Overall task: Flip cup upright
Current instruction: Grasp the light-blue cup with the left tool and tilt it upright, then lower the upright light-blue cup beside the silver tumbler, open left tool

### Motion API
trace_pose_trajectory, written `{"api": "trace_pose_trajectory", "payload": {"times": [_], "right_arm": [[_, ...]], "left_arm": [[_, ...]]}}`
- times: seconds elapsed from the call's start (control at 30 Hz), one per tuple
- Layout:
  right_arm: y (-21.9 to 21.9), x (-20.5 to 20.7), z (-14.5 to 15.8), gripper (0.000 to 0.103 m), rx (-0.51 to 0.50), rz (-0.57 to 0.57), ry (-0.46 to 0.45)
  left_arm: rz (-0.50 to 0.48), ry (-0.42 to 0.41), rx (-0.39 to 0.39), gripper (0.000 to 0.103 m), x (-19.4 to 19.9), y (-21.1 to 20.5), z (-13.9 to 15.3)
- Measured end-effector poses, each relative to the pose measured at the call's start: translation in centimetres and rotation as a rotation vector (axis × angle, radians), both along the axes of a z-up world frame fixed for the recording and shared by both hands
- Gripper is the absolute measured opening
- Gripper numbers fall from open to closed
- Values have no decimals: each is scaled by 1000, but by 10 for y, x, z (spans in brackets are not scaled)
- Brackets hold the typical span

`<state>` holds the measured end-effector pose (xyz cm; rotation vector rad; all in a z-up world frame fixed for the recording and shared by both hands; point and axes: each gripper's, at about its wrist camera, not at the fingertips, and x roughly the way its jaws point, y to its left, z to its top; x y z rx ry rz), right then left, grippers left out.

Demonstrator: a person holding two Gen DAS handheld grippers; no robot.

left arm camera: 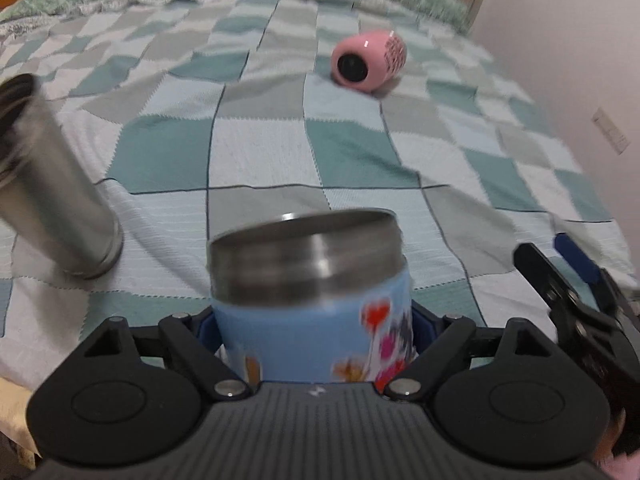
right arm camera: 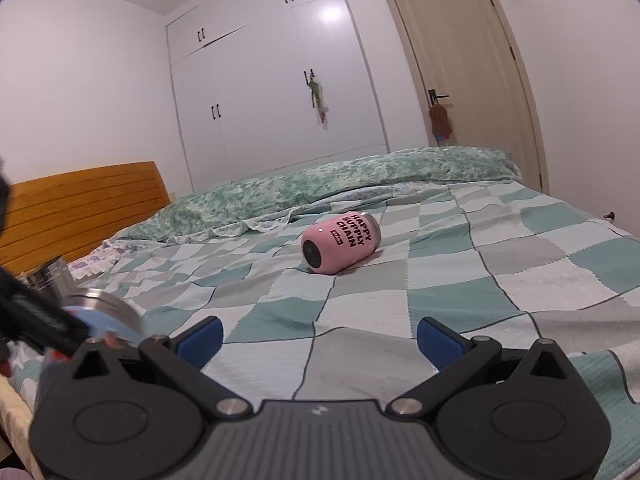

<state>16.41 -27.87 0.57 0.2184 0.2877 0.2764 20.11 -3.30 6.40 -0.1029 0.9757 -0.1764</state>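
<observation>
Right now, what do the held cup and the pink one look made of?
Blue cup: brushed steel band at the rim, glossy floral printed coating below; likely insulated metal. Pink cup: glossy finish with a highlight, printed black text; painted metal or ceramic, cannot tell which.

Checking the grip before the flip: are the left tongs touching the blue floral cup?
Touching. The left wrist view shows the left tongs closed on the blue floral cup, blue pads pressed against both its sides.
</observation>
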Motion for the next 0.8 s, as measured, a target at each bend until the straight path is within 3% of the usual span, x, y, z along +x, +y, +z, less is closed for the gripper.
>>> {"api": "trace_pose_trajectory", "payload": {"times": [0.27,0.5,0.7,0.8], "right_arm": [[1,-8,-1,103,-1,-25,-18],[5,-15,0,103,-7,-43,-48],[7,-13,-1,103,-14,-47,-53],[7,-13,-1,103,-14,-47,-53]], "left_arm": [[-12,-210,23,85,-30,16,29],[60,-428,157,85,-10,10,39],[120,-422,192,85,25,10,11],[136,-371,246,85,39,10,-15]]}}
